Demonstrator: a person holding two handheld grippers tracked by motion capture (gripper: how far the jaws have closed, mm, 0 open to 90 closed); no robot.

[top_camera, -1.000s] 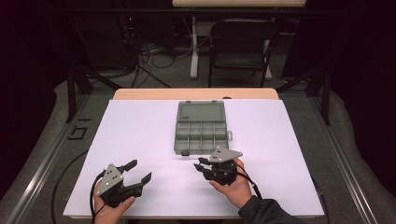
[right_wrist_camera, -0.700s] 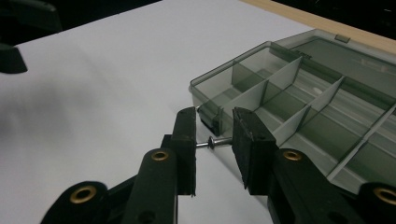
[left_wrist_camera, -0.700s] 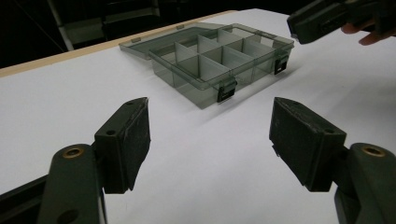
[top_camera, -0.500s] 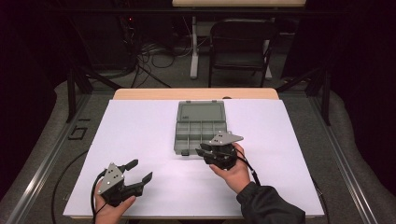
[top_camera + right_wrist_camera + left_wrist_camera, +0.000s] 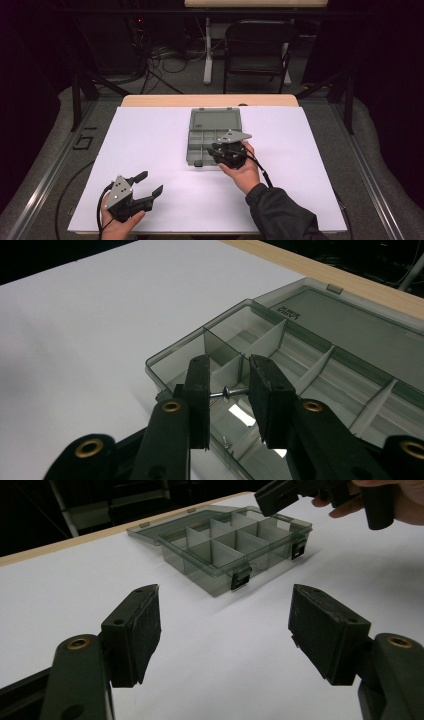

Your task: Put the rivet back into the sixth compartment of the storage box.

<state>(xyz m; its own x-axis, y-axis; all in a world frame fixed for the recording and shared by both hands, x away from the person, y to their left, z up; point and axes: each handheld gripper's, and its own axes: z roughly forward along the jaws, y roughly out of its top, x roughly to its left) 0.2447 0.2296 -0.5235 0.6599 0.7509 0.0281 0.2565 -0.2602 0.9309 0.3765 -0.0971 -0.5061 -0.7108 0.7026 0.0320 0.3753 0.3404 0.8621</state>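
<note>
While the left gripper (image 5: 145, 186) idles released near the desk's front edge, the right gripper (image 5: 229, 392) has advanced.
It now grasps a small screw (image 5: 231, 391) over the organizer box's (image 5: 202, 141) front compartments, likely about to drop it.

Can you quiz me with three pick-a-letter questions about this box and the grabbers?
1. Where is the right gripper?
A. over the box's near edge
B. on the chair
C. off the table's left side

2. What colour is the box?
A. bright red
B. see-through grey
C. yellow

3. What are the right gripper's fingers doing?
A. spread wide with nothing between them
B. pinching a small screw
C. gripping the box lid

Answers:
1. A, since the high view shows that gripper above the box's near compartments.
2. B, since the dividers show through its smoky grey walls in the left gripper view.
3. B, since the right gripper view shows a screw held crosswise between the fingers, over an open compartment. The left gripper sits open near the table's front edge.
</note>
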